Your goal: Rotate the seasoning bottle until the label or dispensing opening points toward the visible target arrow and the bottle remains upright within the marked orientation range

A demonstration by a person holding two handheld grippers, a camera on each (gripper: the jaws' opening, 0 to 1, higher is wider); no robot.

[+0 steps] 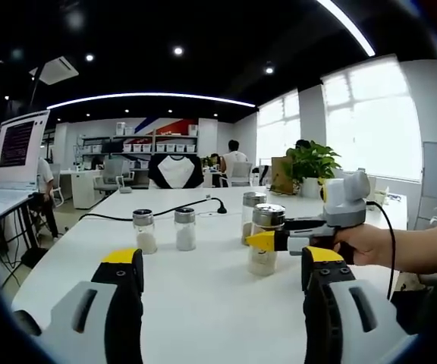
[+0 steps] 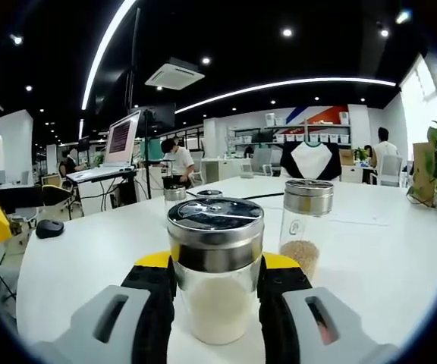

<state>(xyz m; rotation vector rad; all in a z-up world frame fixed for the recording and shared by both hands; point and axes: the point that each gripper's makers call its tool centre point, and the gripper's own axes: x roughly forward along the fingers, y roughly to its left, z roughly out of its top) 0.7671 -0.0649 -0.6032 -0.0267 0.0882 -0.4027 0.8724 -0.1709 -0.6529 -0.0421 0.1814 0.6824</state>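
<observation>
Right claw point(image 2: 217, 292) is clenched on the seasoning bottle point(image 2: 215, 265), jaws against both sides of the glass body, bottle upright on the white table point(image 2: 89, 250). In the left gripper view, the same bottle point(image 1: 266, 239) stands near the table's middle, held by the right claw point(image 1: 262, 241). Left claw point(image 1: 222, 277) is released, jaws wide apart, holding nothing, well short of the bottle. 3 other shakers stand nearby. No target arrow is discernible. Judgement: grasp secured; rotation toward the target remains to be done or verified.
</observation>
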